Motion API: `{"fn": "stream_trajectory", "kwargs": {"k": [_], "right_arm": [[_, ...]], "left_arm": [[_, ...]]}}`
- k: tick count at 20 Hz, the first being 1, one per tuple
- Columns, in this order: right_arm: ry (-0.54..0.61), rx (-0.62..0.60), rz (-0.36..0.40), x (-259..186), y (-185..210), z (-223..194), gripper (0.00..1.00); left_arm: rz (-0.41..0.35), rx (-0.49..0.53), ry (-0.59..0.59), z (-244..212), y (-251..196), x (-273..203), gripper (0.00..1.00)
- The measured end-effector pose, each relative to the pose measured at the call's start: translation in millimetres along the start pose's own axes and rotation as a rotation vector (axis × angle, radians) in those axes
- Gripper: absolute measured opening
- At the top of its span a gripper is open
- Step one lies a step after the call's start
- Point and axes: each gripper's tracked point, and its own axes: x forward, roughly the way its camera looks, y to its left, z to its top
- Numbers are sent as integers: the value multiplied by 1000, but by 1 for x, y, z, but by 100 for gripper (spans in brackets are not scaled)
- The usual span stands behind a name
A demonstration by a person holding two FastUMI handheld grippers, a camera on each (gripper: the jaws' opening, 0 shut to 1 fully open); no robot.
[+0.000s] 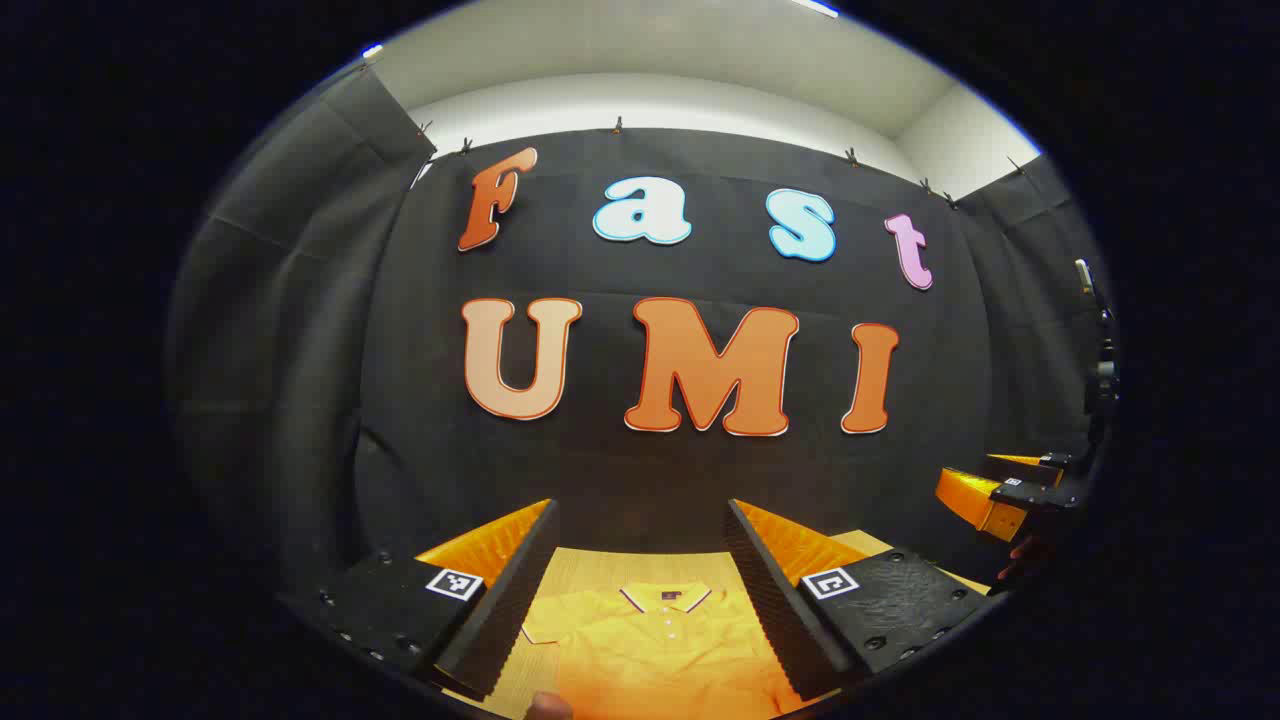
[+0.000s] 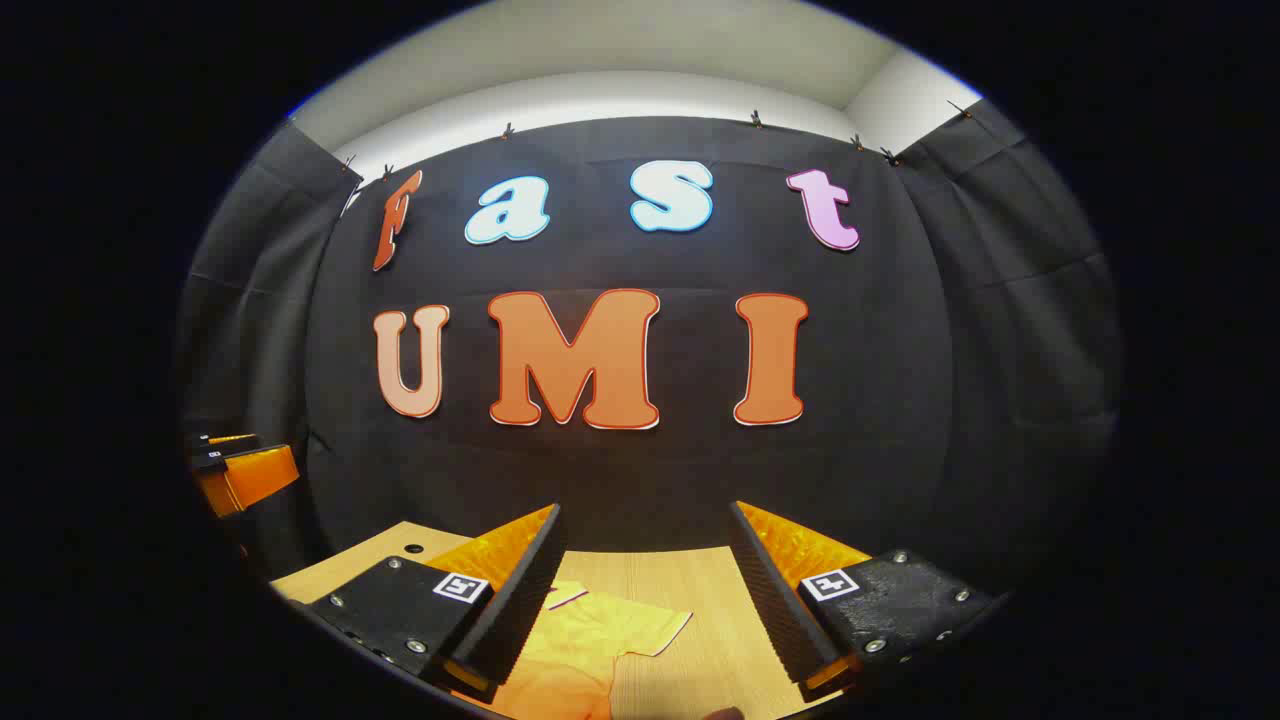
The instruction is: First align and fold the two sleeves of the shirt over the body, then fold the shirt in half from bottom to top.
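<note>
Shirt: yellow short-sleeved polo shirt (image 1: 665, 645) lies flat on the pale wooden worktop (image 2: 690, 590), at 6 o'clock.
Left gripper (image 1: 640, 560): spread apart, empty.
Right gripper (image 2: 645, 560): spread apart, empty.

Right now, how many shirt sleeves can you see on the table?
1 clearly: a short sleeve spread on the table between the right gripper fingers. The shirt's other sleeve is mostly hidden behind the left gripper.

Light pours down from the pale ceiling (image 1: 650, 60), and the black cloth wall (image 1: 300, 330) soaks it up, dim. The desk (image 2: 690, 590) glows warm. Fisheye curve bends every edge; both pictures are sharp centrally, softer at the rims.
</note>
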Motion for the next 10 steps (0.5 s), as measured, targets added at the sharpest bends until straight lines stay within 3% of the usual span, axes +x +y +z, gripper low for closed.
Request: {"fn": "stream_trajectory", "kwargs": {"k": [3, 10], "right_arm": [[18, 1, 26, 2, 7, -9, 98], [29, -2, 69, 0, 37, -15, 98]], "left_arm": [[44, 13, 2, -2, 6, -1, 100], [34, 30, 36, -18, 21, 1, 100]]}}
